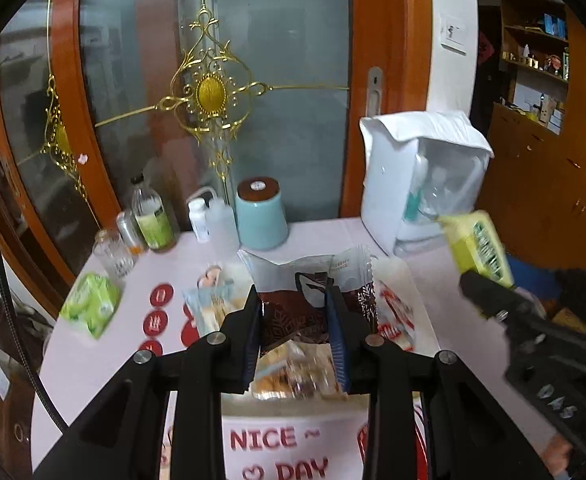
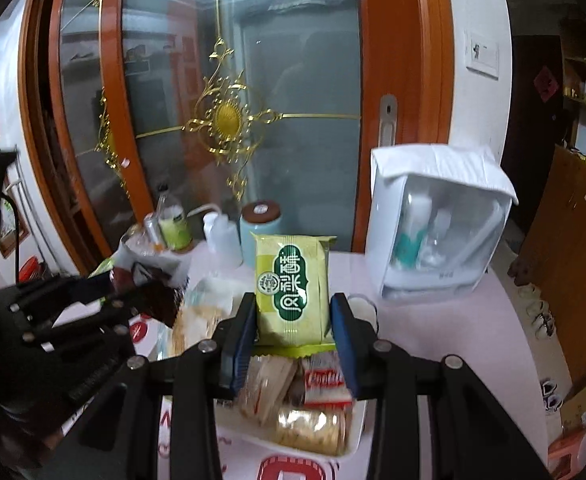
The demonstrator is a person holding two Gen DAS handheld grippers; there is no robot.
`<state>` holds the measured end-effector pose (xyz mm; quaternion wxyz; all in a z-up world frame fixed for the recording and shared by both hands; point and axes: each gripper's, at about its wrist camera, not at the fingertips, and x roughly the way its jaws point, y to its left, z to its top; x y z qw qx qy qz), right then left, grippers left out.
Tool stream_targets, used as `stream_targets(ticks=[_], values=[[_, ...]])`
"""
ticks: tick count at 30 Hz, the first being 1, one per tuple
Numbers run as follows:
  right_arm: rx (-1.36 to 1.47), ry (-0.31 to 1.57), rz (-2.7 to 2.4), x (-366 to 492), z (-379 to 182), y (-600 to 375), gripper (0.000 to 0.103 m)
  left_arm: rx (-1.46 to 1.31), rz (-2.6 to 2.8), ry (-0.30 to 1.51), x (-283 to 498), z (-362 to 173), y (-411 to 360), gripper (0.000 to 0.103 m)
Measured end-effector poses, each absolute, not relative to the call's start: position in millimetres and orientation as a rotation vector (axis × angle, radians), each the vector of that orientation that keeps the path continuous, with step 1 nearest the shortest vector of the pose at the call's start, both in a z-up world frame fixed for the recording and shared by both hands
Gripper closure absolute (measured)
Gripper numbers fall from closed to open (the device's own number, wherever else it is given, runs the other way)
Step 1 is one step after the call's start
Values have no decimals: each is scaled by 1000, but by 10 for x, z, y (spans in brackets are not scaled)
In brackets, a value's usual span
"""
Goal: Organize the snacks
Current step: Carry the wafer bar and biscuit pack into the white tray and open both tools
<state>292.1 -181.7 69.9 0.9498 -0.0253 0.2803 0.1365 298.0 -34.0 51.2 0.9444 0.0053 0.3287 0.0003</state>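
Observation:
My left gripper (image 1: 295, 300) is shut on a brown-and-white snack packet (image 1: 305, 292) and holds it above the table. It also shows in the right wrist view (image 2: 149, 292), at the left. My right gripper (image 2: 293, 308) is shut on a green snack packet (image 2: 293, 280), held upright above a white tray (image 2: 353, 446) with several wrapped snacks. The green packet also shows in the left wrist view (image 1: 477, 248), at the right. More snack packets (image 1: 209, 304) lie on the table under my left gripper.
A white bag with toiletries (image 1: 425, 176) stands at the back right. A teal canister (image 1: 261, 216), bottles (image 1: 153, 216), and a glass jar (image 1: 111, 252) stand along the back. A green tissue pack (image 1: 91, 308) lies at the left edge.

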Motion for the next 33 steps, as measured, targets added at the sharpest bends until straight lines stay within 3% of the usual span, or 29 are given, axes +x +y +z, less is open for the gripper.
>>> stream_targets(ticks=[5,13,14,15,17,18,25,33], values=[[-39,592,254,3251,602,-1729,65,38,34,669,3353,463,-317,74],[-13,767,252,3690,-47,-1674,63,68,84,764,3895,-32,-256,72],[-5,798,258,3729,-134,-1678,60,73,92,780,3942,-111,-254,64],[6,823,251,3755,-218,-1696,53,76,91,797,3977,-186,-251,45],[9,835,239,3755,-287,-1712,42,72,76,840,4035,-326,-233,17],[15,839,244,3745,-317,-1729,37,77,84,845,4033,-380,-218,15],[32,851,263,3633,-321,-1726,37,50,70,930,4009,-617,-122,15],[41,835,267,3333,-178,-1721,37,54,88,891,3677,-368,-103,15]])
